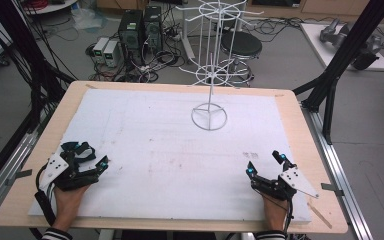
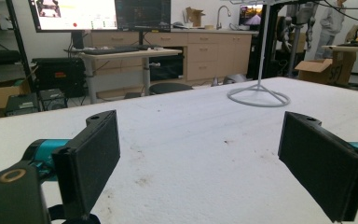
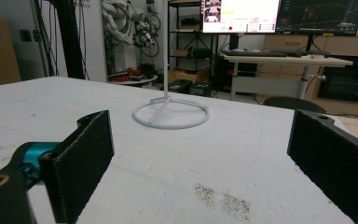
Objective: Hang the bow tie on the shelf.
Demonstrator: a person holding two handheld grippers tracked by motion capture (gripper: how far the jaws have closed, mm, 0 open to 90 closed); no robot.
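Black padded jaws rise wide apart at the bottom of both gripper views, and we see nothing between either pair. We hold the left gripper (image 1: 90,156) low over the near left part of the white board (image 1: 145,150), our left hand (image 1: 70,200) behind it at the table's near edge; its jaws stand spread, with bare board showing in the gap. We hold the right gripper (image 1: 266,164) the same way at the near right, our right hand (image 1: 275,212) behind it, its jaws likewise apart and gripping nothing. Ahead of both, well apart from either, stands the white wire rack (image 1: 210,75), upright on its ring base, toward the far side of the board and between the two grippers' lines of sight. From the left gripper it sits far ahead and to the right (image 2: 259,95); from the right gripper it sits ahead and slightly to the left (image 3: 170,114), its thin pole rising out of the ring. Just in front of the right gripper a dark smudge (image 3: 223,200) marks the board. Neither gripper touches the rack.
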